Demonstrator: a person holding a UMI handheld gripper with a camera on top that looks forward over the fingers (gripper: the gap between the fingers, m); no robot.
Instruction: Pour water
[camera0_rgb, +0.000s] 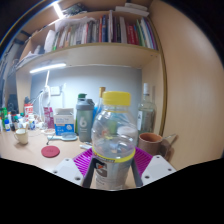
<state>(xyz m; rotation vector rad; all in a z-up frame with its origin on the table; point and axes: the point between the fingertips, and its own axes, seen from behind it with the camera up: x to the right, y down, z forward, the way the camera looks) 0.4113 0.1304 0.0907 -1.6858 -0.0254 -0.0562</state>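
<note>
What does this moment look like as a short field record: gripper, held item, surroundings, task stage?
gripper: gripper shut on the bottle, purple pads at either side of it
held item: clear plastic bottle, yellow cap still on, upright
beyond the bottle: grey-lidded container, small brown cup, red lid flat on the desk
above: shelf of books
task stage: bottle grasped, no tilt, pouring not yet begun
water level: cannot tell
</note>
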